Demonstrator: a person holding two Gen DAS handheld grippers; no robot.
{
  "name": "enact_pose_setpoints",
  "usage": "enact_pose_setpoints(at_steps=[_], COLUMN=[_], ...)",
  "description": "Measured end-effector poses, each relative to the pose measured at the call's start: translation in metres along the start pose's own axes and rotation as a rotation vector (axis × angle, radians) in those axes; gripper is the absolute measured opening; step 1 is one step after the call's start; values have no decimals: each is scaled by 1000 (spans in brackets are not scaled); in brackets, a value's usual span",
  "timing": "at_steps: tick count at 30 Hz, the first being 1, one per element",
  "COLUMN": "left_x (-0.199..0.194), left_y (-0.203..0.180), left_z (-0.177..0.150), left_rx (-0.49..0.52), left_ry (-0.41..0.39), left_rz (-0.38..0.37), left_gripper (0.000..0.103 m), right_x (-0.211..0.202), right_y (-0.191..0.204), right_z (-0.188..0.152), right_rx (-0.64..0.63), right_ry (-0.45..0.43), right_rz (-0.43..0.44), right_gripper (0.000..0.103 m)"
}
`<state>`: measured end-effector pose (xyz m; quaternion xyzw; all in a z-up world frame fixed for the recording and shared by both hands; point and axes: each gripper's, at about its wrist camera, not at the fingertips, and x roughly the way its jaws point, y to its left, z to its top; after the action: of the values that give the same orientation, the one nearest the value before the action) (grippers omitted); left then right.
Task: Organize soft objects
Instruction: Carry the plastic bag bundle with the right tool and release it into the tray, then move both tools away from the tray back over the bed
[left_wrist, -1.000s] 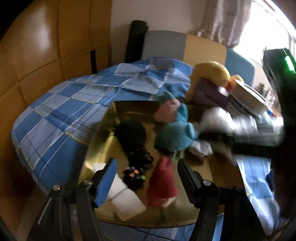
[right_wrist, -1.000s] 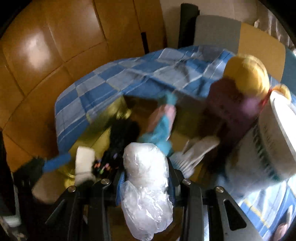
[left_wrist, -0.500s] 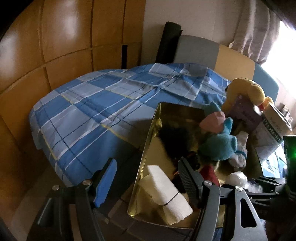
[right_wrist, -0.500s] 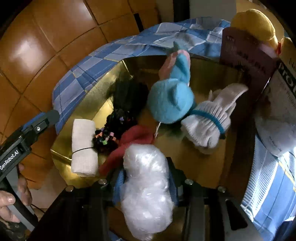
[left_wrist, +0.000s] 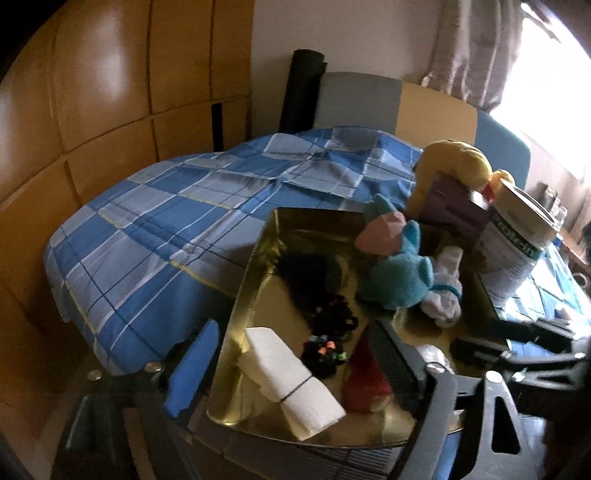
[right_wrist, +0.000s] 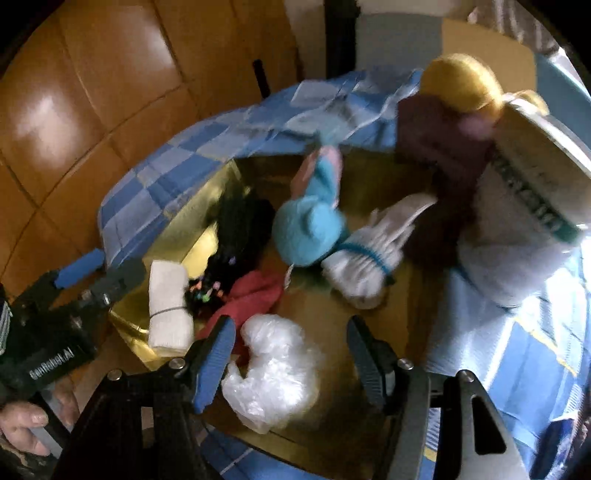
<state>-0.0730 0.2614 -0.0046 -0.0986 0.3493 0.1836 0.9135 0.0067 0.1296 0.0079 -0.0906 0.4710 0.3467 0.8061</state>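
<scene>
Right tongs (right_wrist: 290, 360) have just been opening, and the plastic bag bundle (right_wrist: 275, 369) now sits loose between the jaws on the gold tray (right_wrist: 373, 443), with no pad pressing on it as far as I can tell. Left tongs (left_wrist: 295, 365) have also spread wide and hold nothing; they straddle the tray's near left rim, right by the white rolled cloth (left_wrist: 291, 380).

Biggest risk imo: the bag is crinkly and springy, so it could cling to a pad and get dragged out when the right tongs pull back. It also lies close to the tray's near edge, so a nudge could tip it over.

The tray is crowded: red cloth (right_wrist: 255, 291), black hair ties (right_wrist: 207, 291), teal plush (right_wrist: 308, 232) and white sock (right_wrist: 364, 266) fill the middle. Free room is mostly the bare strip in front of the bag. That big tub (right_wrist: 524, 221) leaning over the far right corner looks wobbly, so I'd steer clear of that side.
</scene>
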Motion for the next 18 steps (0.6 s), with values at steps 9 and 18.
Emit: enact_pose_setpoints(at_steps=[9, 18], left_x=[-9, -16], left_y=[-27, -58], left_z=[-2, -5], left_rx=[79, 149], left_ry=[-18, -18], left_rz=[-42, -72], left_gripper=[89, 90], right_x=[-43, -78], right_y=[-18, -61], right_z=[-4, -16], right_rx=[1, 89], right_ry=[-110, -176], right_rz=[-66, -130], right_gripper=[64, 64])
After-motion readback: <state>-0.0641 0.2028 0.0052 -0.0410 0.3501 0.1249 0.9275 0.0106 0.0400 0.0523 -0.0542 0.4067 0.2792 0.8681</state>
